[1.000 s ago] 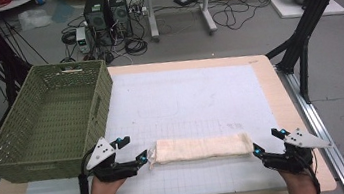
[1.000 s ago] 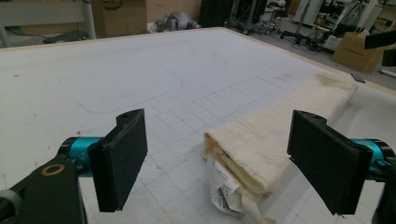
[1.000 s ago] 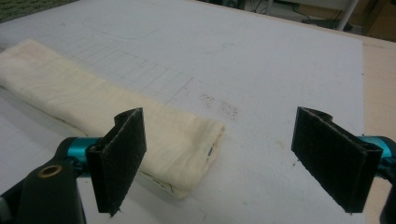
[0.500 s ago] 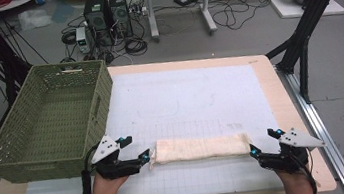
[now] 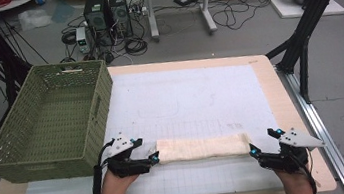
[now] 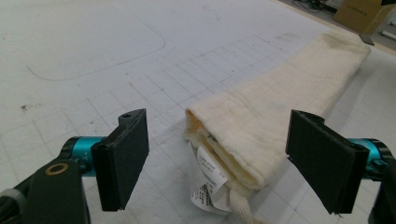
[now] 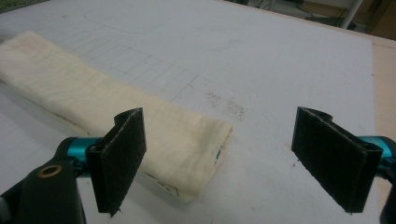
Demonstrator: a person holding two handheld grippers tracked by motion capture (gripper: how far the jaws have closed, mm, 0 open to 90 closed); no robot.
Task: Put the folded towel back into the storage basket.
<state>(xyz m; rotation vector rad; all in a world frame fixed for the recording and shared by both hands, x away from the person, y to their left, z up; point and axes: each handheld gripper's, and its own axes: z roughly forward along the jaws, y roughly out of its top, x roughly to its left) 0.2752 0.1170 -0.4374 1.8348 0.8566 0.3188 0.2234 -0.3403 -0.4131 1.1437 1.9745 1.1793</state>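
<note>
A cream cloth folded into a long strip [image 5: 202,148] lies across the front of the white gridded mat [image 5: 185,95]. My left gripper [image 5: 154,159] sits at the strip's left end, open. In the left gripper view that end of the cloth [image 6: 261,121], with a white label hanging from it, lies between the wide-apart jaws of the left gripper [image 6: 224,158]. My right gripper [image 5: 254,151] is open at the strip's right end. In the right gripper view the cloth's end [image 7: 177,135] reaches in front of the left jaw of the right gripper [image 7: 233,158], and bare mat fills the rest of the gap.
A green woven basket [image 5: 51,118] stands on the table's left side, close behind my left hand. The wooden table edge [image 5: 293,111] runs along the right. Beyond the table are computer cases, cables and black tripod legs on the floor.
My left gripper has edged right, up to the cloth's left end. My right gripper has shifted slightly left toward the right end. The cloth has not moved.
</note>
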